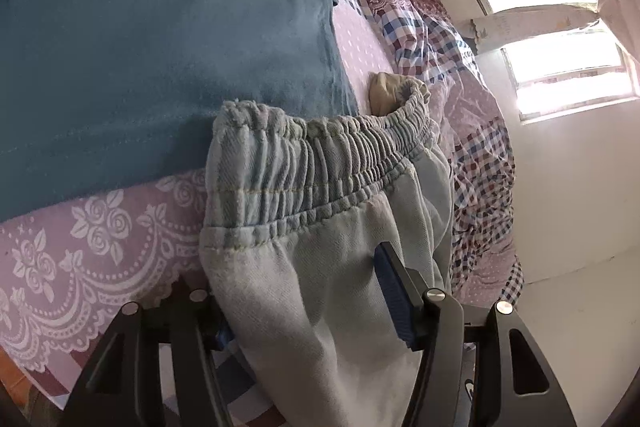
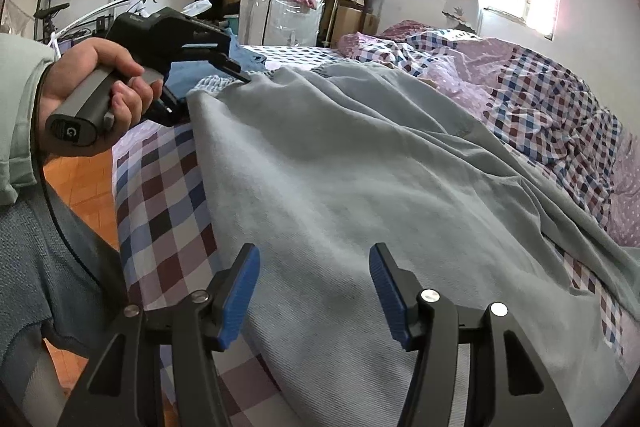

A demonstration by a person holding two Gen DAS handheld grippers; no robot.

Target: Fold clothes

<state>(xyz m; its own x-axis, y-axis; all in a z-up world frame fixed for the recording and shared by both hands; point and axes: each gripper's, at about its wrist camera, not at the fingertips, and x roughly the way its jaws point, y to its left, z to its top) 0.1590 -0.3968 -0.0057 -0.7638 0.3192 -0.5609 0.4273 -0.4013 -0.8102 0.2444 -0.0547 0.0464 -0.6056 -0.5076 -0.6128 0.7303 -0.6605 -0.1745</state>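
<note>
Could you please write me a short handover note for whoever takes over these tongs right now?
Left tongs: shut on the pale grey trousers near the elastic waistband, lifting that end.
Right tongs: open, hovering over the trousers' lower part, gripping nothing.
Trousers lie spread and wrinkled along the checked bed sheet; a blue garment lies beyond the waistband.
Done: one end gripped. Left: grip with the right, then fold; no fold visible yet.

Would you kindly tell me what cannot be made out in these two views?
- Left wrist view: the trousers drape over the left claw, hiding one finger and whether it grips.
- Right wrist view: the left claw's tip is too small to judge.
</note>
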